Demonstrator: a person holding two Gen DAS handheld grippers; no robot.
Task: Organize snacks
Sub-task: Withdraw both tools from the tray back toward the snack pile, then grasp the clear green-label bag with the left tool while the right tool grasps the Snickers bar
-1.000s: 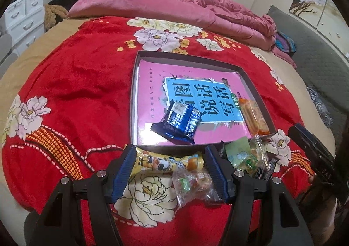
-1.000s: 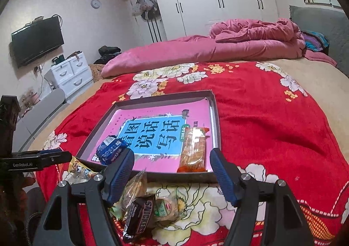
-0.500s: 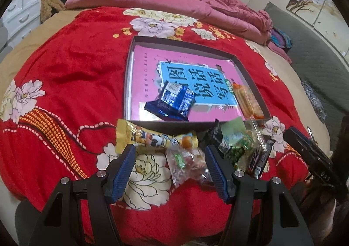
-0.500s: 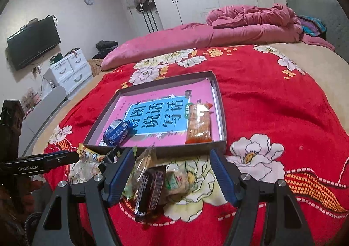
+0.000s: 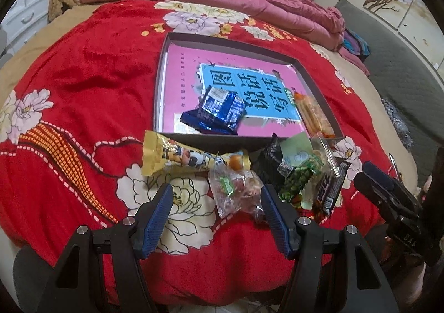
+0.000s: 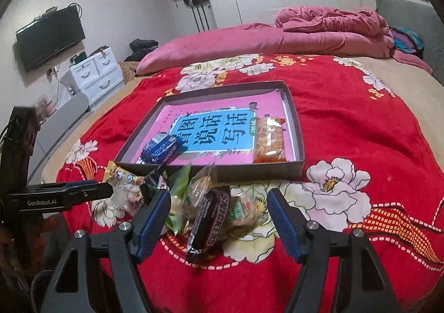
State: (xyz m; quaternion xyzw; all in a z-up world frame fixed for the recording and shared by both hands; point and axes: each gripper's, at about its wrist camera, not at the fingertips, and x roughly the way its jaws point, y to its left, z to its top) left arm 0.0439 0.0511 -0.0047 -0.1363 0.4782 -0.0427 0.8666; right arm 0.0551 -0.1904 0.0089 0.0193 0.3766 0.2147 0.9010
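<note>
A shallow dark box (image 5: 163,68) with a pink book inside lies on the red blanket; it also shows in the right wrist view (image 6: 298,130). Inside lie a blue packet (image 5: 219,111) (image 6: 161,148) and an orange snack bag (image 5: 313,116) (image 6: 269,139). In front of the box lies a heap: a yellow cartoon packet (image 5: 180,159), a clear candy bag (image 5: 236,191), a green pea packet (image 5: 299,177) and a Snickers bar (image 6: 208,222) (image 5: 328,188). My left gripper (image 5: 216,204) is open, the clear candy bag between its fingers. My right gripper (image 6: 217,209) is open over the Snickers bar.
A pink duvet (image 6: 319,30) is piled at the head of the bed. A white drawer unit (image 6: 94,74) and a wall TV (image 6: 50,35) stand on the left. The bed's front edge is just below both grippers.
Both grippers have pulled back from the box toward the bed's front edge, so the snack heap now sits farther ahead. Both stayed open. The snacks have not moved.
</note>
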